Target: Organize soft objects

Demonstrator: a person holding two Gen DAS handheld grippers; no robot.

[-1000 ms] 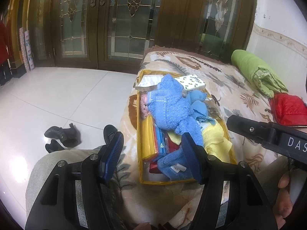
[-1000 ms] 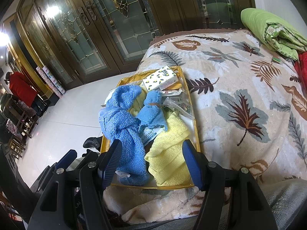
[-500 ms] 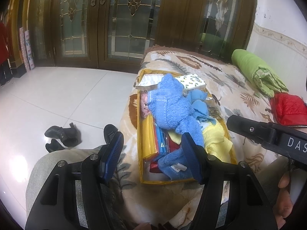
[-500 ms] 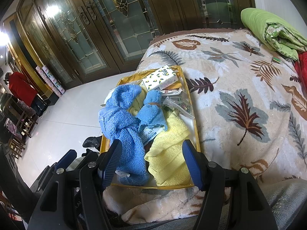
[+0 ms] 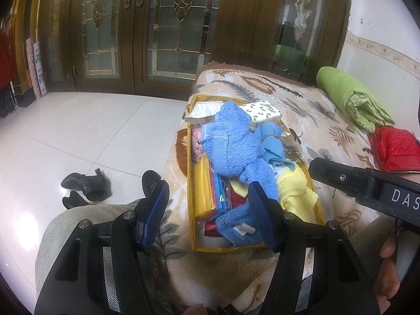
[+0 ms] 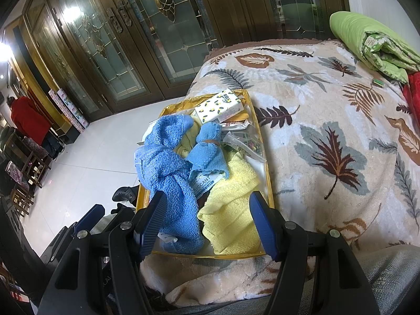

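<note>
While both tongs hovered above the near edge of the bed, the lot stood as follows. Left tongs [image 5: 208,211]: black frame, blue ribbed pads, jaws spread wide, nothing between them. Right tongs [image 6: 207,221]: same make, jaws likewise spread and empty.

Item one: a shallow rectangular storage case with yellow trim and clear plastic walls [image 6: 269,183], which lay on the leaf-patterned beige fleece blanket [image 6: 328,120] directly ahead of both tongs.

Item two: a long, twisted blue terry towel [image 6: 168,173], draped lengthwise over the case's contents, its near end with a white tag just ahead of the right tongs' left pad.

Item three: a folded pale yellow terry towel [image 6: 233,204], beside the blue one, between the right tongs' pads as that camera saw it, but below them and untouched.

Item four: a smaller blue cloth [image 6: 208,149], farther in, touching both towels.

Item five: a white tissue pack printed with lemons [image 6: 219,106], at the case's far end.

Item six: a rolled green quilt [image 6: 372,39] and a red padded garment [image 5: 393,148], well beyond the tongs to the right.

Item seven: black shoes [image 5: 84,186] on the white tiled floor [image 5: 78,131], left of the left tongs.
</note>
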